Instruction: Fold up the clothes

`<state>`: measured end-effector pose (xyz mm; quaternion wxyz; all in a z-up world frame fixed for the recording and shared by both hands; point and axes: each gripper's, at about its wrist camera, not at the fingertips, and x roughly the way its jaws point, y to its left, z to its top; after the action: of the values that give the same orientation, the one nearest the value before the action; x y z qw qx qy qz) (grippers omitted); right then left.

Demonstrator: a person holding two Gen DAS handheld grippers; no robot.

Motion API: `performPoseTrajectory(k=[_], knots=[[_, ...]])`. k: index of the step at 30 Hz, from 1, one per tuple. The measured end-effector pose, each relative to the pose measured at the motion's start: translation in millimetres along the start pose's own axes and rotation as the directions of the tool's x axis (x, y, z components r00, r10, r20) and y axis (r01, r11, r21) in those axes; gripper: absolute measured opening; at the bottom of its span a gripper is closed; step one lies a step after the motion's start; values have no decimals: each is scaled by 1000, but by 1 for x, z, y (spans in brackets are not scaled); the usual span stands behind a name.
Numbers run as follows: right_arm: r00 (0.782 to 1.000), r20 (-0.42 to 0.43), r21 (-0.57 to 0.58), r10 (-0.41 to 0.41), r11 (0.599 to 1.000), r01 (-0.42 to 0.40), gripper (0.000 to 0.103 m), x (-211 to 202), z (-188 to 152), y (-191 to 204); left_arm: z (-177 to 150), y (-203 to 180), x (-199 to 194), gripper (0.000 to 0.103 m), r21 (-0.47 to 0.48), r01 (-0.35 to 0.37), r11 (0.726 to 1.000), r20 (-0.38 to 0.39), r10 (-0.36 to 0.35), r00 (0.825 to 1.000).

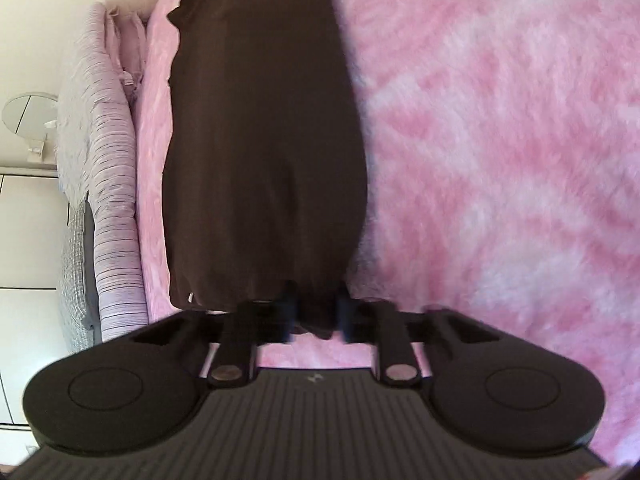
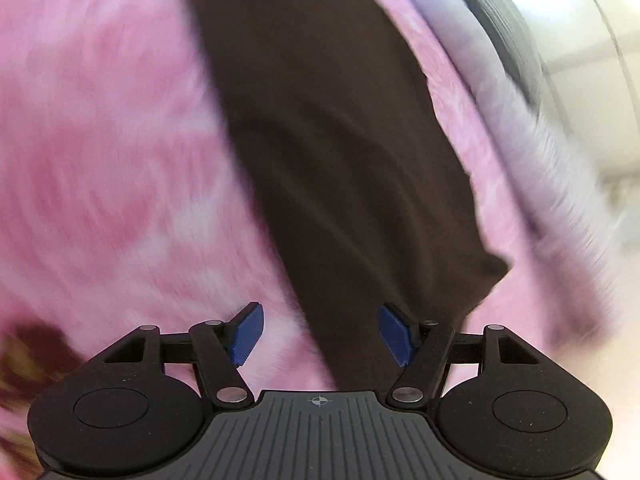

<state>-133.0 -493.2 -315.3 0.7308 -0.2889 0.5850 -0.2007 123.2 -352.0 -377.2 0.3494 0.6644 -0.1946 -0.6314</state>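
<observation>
A dark brown garment [image 1: 264, 140] lies in a long folded strip on a fluffy pink blanket [image 1: 500, 140]. My left gripper [image 1: 314, 312] sits at the near end of the strip, its fingers close together around a bunch of the brown cloth. In the right wrist view, which is blurred, the same garment [image 2: 340, 152] runs away from me across the pink blanket [image 2: 100, 160]. My right gripper [image 2: 320, 336] is open, its blue pads [image 2: 248, 334] wide apart, with the garment's near end lying between them.
A striped pink-and-white pillow [image 1: 112, 184] and a grey checked cushion [image 1: 74, 272] lie along the left edge of the bed. White cabinets [image 1: 28, 240] and a round mirror [image 1: 30, 114] stand beyond. In the right wrist view a pale furry edge [image 2: 532, 152] borders the blanket.
</observation>
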Motion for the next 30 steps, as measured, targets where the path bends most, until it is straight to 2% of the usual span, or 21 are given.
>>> performPoseTrajectory(k=[2, 4, 7, 9, 15, 19, 26, 30], knots=[[995, 9, -113, -96, 989, 96, 66, 10, -6, 16, -1, 5, -3, 10, -55, 8, 998, 13, -7, 1000], [986, 25, -156, -165, 974, 167, 66, 23, -17, 19, -1, 7, -7, 10, -98, 12, 995, 22, -10, 1000], [986, 28, -117, -162, 979, 164, 64, 36, -26, 10, -3, 6, -19, 9, -130, 17, 991, 23, -14, 1000], [989, 29, -103, -144, 984, 146, 11, 36, -32, 3, -5, 4, -25, 7, -137, 24, 990, 22, -21, 1000], [996, 45, -73, -83, 994, 86, 3, 14, -51, -12, 5, 12, -42, 5, -143, 37, 989, 17, -35, 999], [998, 44, -59, -44, 997, 46, 2, -10, -74, -11, 24, 10, -72, 5, -161, 61, 985, 17, -60, 998], [998, 35, -24, 52, 998, -51, 2, -76, -118, 28, 67, -34, -145, 5, -228, 167, 959, 8, -169, 986], [995, 26, 6, 101, 995, -101, 2, -108, -134, 48, 93, -64, -189, 5, -258, 259, 931, 28, -260, 965]])
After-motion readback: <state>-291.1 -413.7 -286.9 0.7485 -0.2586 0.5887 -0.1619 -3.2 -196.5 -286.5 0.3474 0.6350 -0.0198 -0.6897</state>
